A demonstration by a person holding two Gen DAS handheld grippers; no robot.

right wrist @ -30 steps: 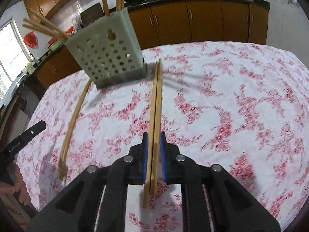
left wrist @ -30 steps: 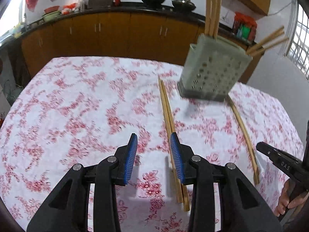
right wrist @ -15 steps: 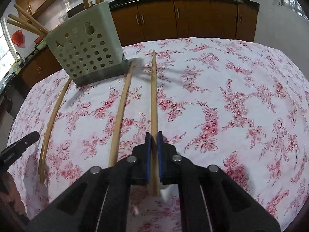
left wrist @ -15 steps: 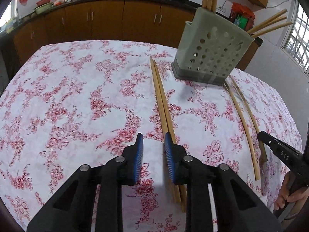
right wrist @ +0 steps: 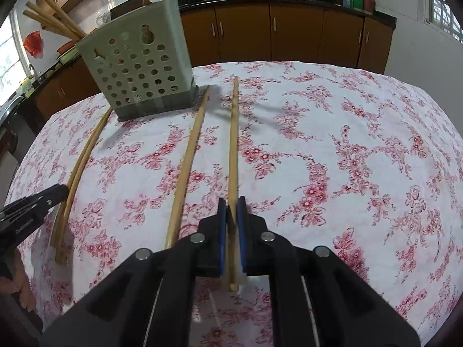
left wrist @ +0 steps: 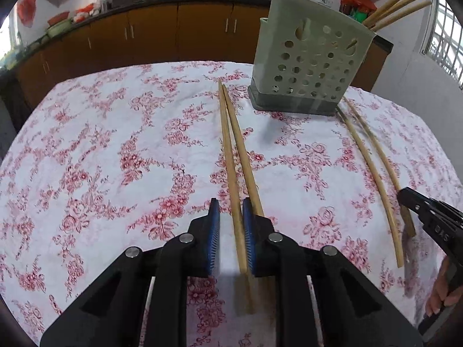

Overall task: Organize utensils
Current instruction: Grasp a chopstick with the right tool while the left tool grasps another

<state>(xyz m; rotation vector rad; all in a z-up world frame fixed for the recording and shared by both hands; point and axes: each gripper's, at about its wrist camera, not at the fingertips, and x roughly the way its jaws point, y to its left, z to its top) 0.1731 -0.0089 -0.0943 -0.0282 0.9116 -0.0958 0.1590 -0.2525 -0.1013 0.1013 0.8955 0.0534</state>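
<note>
Looking along the left gripper (left wrist: 230, 205), we see its blue pads (left wrist: 214, 231) closing but not yet pressing: the near chopstick (left wrist: 227, 150) runs between them, lying against the right pad with a gap on the left pad's side. The partner chopstick (left wrist: 242, 150) lies just beside it and slips under the right finger, the two meeting at their far tips ahead of the fingers. Ahead and to the right of the fingers stands the perforated utensil holder (left wrist: 309, 57) on the floral tablecloth (left wrist: 115, 144), with upright chopsticks (left wrist: 396, 5) poking out of its top; further right, a bent pair of chopsticks (left wrist: 367, 156) lies on the cloth, running out from the holder's base. Looking along the right gripper (right wrist: 231, 202), we see the fingers drawn together and clamped on the gripped chopstick (right wrist: 233, 144), which points straight ahead. Just left of the fingers the loose chopstick (right wrist: 188, 156) lies on the cloth, its far tip close to the holder's base, and the holder stands ahead and to the left of these fingers
</note>
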